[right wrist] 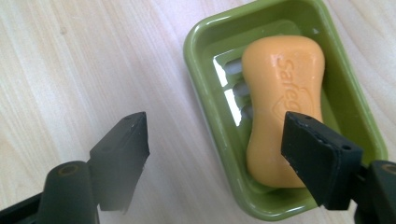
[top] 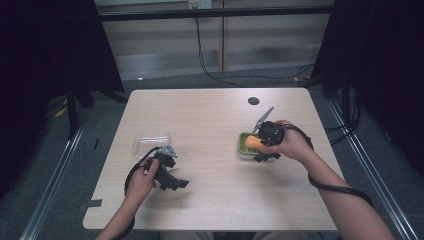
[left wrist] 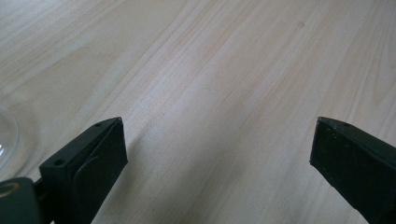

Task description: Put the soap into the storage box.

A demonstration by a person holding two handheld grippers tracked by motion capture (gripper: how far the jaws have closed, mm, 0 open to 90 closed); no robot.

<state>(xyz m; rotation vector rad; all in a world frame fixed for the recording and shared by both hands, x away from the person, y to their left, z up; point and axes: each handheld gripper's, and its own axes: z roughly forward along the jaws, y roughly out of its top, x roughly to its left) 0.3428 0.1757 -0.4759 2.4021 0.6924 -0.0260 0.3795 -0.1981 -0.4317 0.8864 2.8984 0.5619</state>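
The pale wooden table (top: 215, 190) carries all of it, and I work from its near edge with 1 gripper in each hand. Off to my left a clear lid (top: 151, 142) lies flat on the wood, just beyond my left gripper (left wrist: 217, 140), whose 2 jaws stand spread wide over bare table with nothing between them. On my right sits the green soap dish (right wrist: 205, 42), and the orange soap bar (right wrist: 280, 98) lies inside it on the slotted floor, lengthwise, looking settled.

My right gripper (right wrist: 217, 144) hangs just above the dish with its jaws spread apart; 1 jaw is over the soap, the other is outside the dish over the wood, and neither presses on the bar. I judge the soap is placed and the step in hand is to clear away cleanly.

To do that well, I should lift straight up before drifting sideways, so the jaw above the bar does not drag it or tip the light dish. Keeping the jaws wide avoids catching the rim. After that the lid looks like the piece to fetch with my left
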